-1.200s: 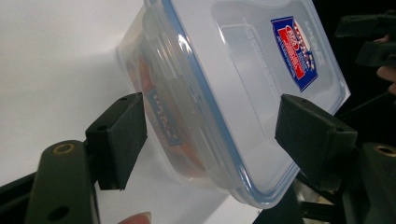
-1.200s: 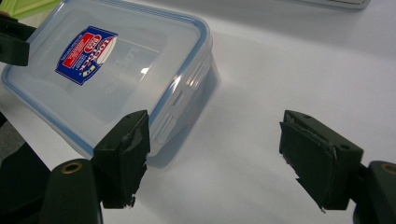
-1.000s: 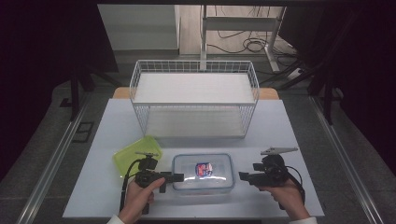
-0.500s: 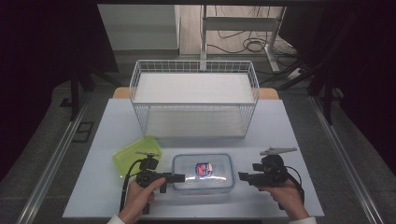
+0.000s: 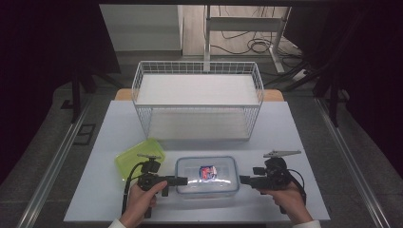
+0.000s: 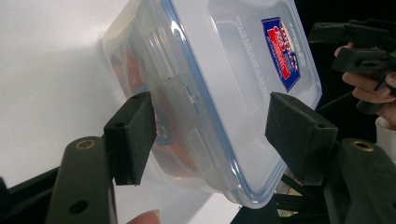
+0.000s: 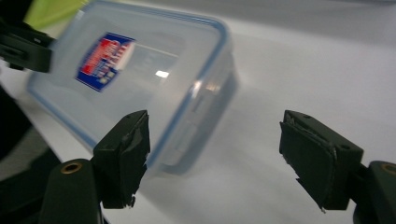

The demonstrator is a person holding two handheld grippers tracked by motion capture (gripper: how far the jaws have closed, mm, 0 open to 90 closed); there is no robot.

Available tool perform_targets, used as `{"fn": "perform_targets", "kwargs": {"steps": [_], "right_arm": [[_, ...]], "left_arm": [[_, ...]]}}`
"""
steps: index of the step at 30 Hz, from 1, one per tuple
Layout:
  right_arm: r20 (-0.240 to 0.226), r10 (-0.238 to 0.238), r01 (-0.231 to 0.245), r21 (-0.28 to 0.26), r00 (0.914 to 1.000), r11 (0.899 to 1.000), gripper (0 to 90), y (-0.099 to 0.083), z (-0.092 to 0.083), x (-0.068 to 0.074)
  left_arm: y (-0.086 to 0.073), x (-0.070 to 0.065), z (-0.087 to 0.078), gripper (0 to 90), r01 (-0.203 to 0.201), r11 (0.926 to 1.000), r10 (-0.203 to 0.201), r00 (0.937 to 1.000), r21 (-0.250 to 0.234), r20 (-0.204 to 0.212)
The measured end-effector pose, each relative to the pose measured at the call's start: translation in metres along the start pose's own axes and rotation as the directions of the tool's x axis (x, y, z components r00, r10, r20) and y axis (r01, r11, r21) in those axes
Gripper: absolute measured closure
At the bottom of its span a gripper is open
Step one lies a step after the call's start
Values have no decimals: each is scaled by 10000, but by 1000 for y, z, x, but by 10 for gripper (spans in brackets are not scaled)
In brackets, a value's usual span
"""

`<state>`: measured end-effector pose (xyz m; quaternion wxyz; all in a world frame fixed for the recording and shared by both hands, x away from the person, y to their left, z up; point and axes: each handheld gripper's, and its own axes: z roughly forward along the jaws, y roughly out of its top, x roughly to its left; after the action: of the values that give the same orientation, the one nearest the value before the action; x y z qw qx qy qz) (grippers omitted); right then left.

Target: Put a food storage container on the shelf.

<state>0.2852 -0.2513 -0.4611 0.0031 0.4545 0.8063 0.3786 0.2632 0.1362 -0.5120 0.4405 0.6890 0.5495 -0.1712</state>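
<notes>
**Left fingers narrowing at the end of the plastic box**

Since the earlier frame almost nothing on the worktop (image 5: 104, 137) has changed place; both hands are where they were. Only the fingers of the left gripper (image 5: 183, 180) have just been closing a little. The left end of the clear plastic box (image 5: 207, 176), with its side clip, stands between them, but the pads do not yet press on it, so they are still apart.

The box lies flat near the front edge of the worktop, between the two grippers. Its lid has a blue rim and a red and blue label (image 5: 207, 171).

The right gripper (image 5: 244, 180) points at the right end of the box, just beside it. Its fingers stand wide apart with nothing between them.

A green lid (image 5: 133, 156) lies behind the left gripper. A white wire basket (image 5: 197, 102) stands farther back.
</notes>
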Motion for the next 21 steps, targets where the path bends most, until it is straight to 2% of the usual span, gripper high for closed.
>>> {"fn": "perform_targets", "kwargs": {"steps": [1, 7, 12, 16, 21], "right_arm": [[-317, 204, -206, -53, 9993, 9998, 244, 0, 2, -1], [-1049, 860, -861, 38, 9908, 9963, 234, -2, 15, -6], [-1459, 1280, -1250, 294, 9810, 9917, 213, 0, 27, -7], [-1439, 1533, -1478, 484, 9776, 9878, 199, -1, 36, -7], [-1888, 2175, -2096, 608, 9576, 9759, 199, 1, 45, -12]], "left_arm": [[0, 0, 0, 335, -1, 10000, 1, 10000, 5, 3], [0, 1, 0, 334, -9, 10000, 9, 10000, 34, 3], [0, 1, 0, 334, -13, 10000, 13, 10000, 52, 4], [0, 1, 0, 334, -10, 10000, 10, 10000, 61, 13], [0, 1, 0, 334, -2, 10000, 2, 10000, 66, 20]]}}
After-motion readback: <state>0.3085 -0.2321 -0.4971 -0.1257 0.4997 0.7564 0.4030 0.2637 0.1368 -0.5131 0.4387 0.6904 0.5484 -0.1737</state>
